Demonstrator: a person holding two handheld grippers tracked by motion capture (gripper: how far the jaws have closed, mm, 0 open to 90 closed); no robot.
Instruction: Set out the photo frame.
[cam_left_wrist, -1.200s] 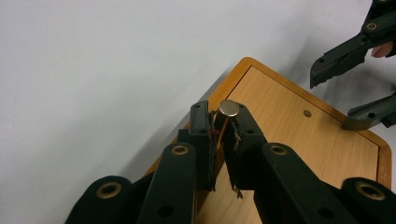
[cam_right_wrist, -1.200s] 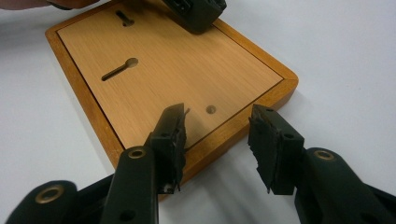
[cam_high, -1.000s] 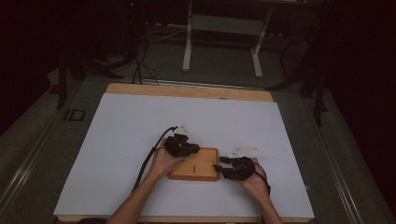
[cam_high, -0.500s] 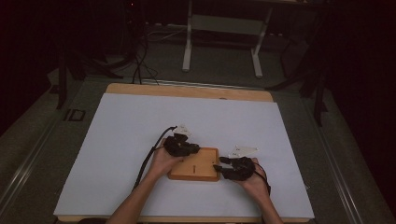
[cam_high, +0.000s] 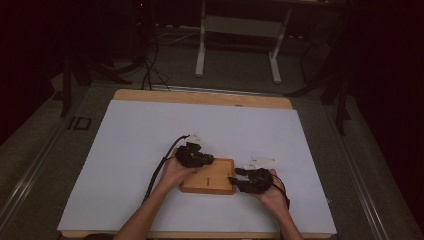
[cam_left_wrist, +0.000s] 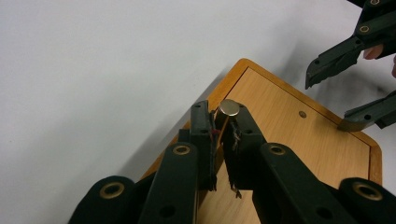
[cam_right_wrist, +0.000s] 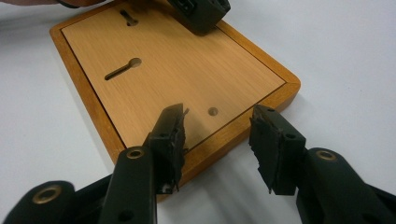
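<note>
On the white tabletop (cam_high: 135, 150) lies a wooden board (cam_high: 212, 177); at its corner the left gripper (cam_left_wrist: 219, 122) pinches a small metal cylinder (cam_left_wrist: 229, 108), while the right gripper (cam_right_wrist: 217, 128) is spread over the opposite edge.

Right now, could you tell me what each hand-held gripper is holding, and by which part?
The left hand-held gripper pinches a small metal cylinder by its sides, just below its top. The right hand-held gripper is open, holding nothing.
</note>
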